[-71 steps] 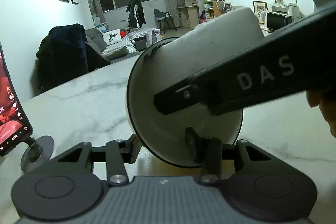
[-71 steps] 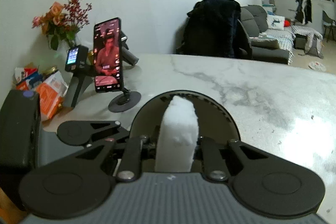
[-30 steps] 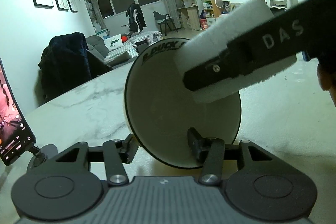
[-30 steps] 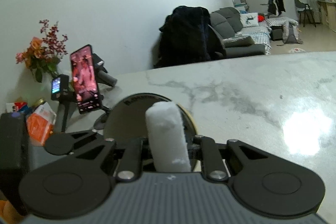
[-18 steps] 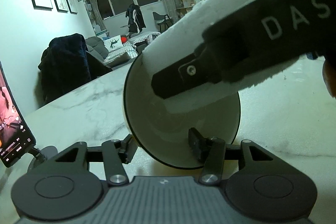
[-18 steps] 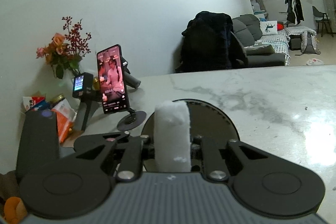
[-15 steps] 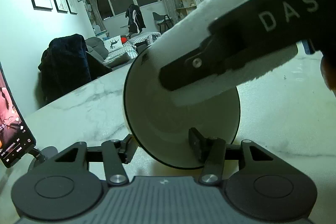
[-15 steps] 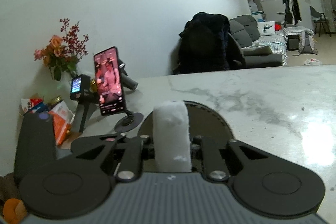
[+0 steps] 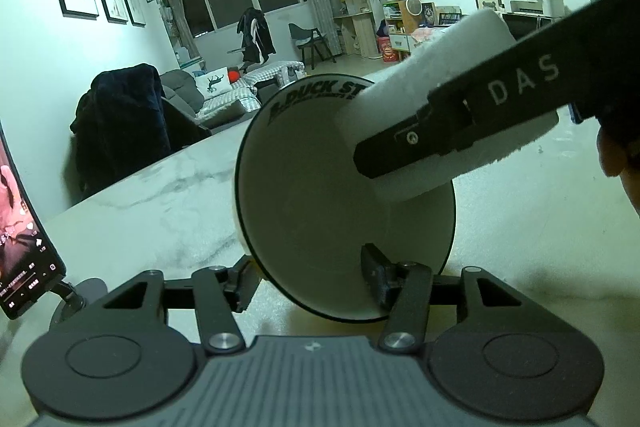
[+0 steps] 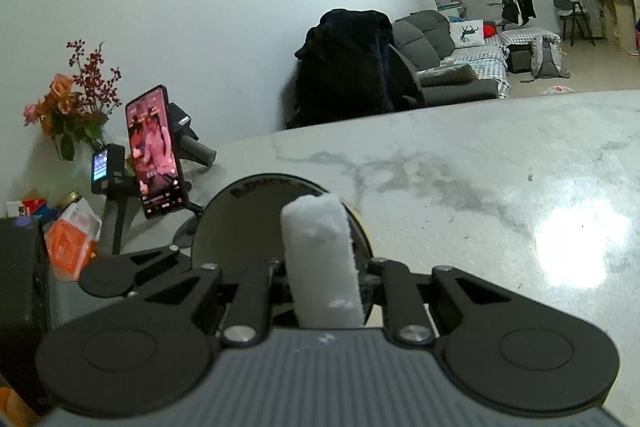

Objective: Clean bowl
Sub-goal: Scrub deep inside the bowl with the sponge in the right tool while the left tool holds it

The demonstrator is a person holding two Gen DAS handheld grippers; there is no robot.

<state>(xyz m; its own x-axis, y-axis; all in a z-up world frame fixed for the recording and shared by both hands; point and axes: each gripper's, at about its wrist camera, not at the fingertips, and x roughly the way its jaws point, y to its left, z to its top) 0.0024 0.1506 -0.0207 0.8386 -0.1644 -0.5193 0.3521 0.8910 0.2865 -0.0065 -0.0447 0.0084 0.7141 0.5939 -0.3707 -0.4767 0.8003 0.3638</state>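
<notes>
A white bowl with a black rim and printed lettering is tipped on its side, its opening towards the left wrist camera. My left gripper is shut on the bowl's lower rim. My right gripper is shut on a white sponge. In the left wrist view the sponge reaches in from the right and presses on the upper right of the bowl's inside. In the right wrist view the bowl shows behind the sponge.
The bowl is held over a white marble table. A phone on a stand plays a video at the left, next to a vase of flowers and orange packets. A chair with a dark coat stands behind the table.
The sponge has swept about inside the bowl, from deep in it up to the upper right by the rim. The left gripper has kept its hold on the bowl.
</notes>
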